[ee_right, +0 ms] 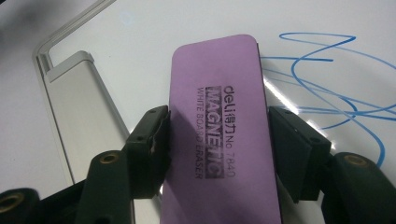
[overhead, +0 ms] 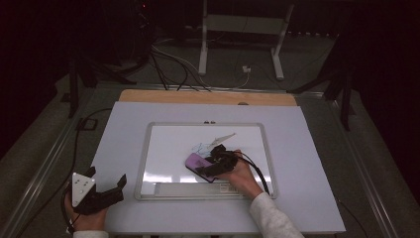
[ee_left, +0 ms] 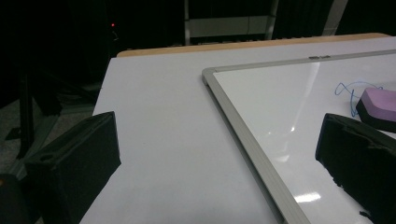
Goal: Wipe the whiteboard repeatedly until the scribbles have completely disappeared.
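A purple whiteboard eraser (ee_right: 219,93) with black printed lettering lies flat on the whiteboard (overhead: 143,163). My right gripper (ee_right: 222,142) is shut on it, one pad pressed against each long side. In the high view the eraser (overhead: 194,160) and right gripper (overhead: 210,166) are near the board's middle, beside a blue scribble (ee_right: 327,79). My left gripper (overhead: 106,176) rests at the table's front left corner, off the board. Its jaws stand wide apart with nothing between them. In the left gripper view (ee_left: 217,140) the board's frame (ee_left: 243,135) and the eraser (ee_left: 380,100) lie ahead to the right.
The whiteboard has an aluminium marker ledge (ee_right: 79,112) along its near edge. It lies on a white tabletop (overhead: 307,163) with a wooden strip (overhead: 208,96) at the far side. Beyond the table, cables (overhead: 173,64) and a white stand (overhead: 240,44) occupy the dark floor.
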### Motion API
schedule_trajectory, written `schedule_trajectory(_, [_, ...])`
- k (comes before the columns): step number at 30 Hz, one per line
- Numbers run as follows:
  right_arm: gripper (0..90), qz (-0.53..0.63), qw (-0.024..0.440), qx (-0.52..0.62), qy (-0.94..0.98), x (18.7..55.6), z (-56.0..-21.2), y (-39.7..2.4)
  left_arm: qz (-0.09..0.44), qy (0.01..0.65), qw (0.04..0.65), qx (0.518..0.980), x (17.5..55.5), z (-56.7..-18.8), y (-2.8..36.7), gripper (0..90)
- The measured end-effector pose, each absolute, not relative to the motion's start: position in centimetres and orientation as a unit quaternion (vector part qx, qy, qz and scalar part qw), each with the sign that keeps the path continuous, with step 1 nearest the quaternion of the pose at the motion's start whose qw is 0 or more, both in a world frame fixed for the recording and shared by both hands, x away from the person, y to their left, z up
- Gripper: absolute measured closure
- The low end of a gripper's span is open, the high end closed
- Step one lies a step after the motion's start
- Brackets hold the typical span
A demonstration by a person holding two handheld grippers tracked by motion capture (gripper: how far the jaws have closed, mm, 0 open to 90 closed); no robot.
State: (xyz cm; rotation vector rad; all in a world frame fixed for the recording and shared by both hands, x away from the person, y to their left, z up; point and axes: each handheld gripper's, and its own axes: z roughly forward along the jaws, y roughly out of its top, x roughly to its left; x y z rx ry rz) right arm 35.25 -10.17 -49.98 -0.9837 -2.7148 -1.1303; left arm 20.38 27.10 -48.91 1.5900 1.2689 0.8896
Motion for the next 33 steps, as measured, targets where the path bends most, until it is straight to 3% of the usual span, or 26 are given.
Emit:
schedule_trajectory(16, [41.5,-0.353,-0.016,-0.378,-0.856,36.2,-49.8,-11.7,0.359,0.512,0.444,0.642,20.4,-48.9,27.1,0.6])
schedule_trajectory(26, [41.5,-0.357,0.013,-0.336,-0.871,35.1,-49.8,-10.0,0.360,0.512,0.444,0.642,20.4,-48.9,27.1,0.6])
schedule_trajectory(33, [41.5,-0.350,-0.008,-0.377,-0.858,36.1,-49.7,-11.5,0.360,0.513,0.444,0.641,20.3,-48.9,27.2,0.6])
